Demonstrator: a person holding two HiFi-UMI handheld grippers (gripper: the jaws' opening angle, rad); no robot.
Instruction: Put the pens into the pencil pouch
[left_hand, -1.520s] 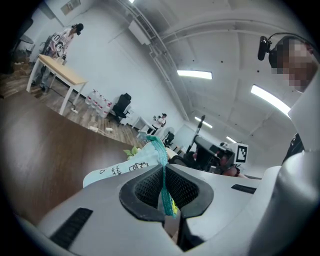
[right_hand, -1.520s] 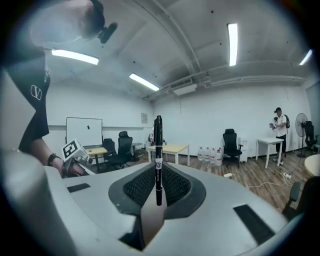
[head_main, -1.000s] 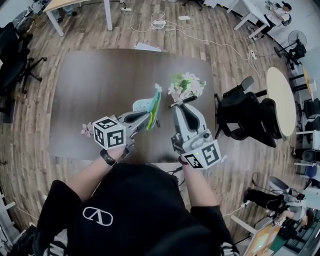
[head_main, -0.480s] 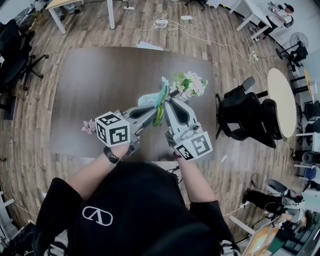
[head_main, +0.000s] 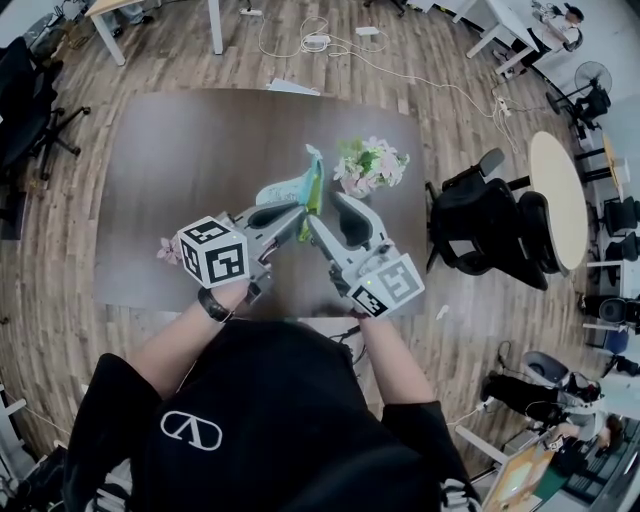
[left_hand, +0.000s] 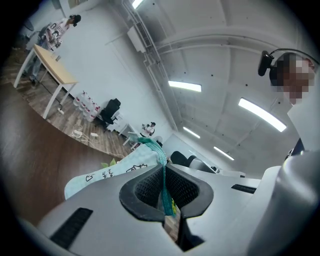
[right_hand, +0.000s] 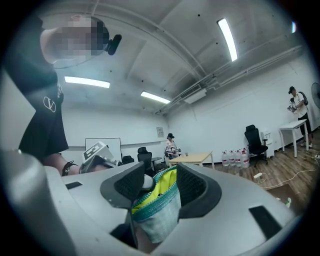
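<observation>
Left gripper (left_hand: 164, 192) clamps pouch (left_hand: 112, 173); right gripper (right_hand: 159, 186), jaws just opening, straddles it; print unreadable

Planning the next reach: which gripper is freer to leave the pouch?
Likely the right gripper: its jaws have just been opening, loose around the pouch mouth. The left gripper is shut on the zipper edge, holding it up.

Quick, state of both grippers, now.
Left gripper: shut on the pouch edge.
Right gripper: open; its jaws have just been opening, with the pouch mouth between them.
</observation>
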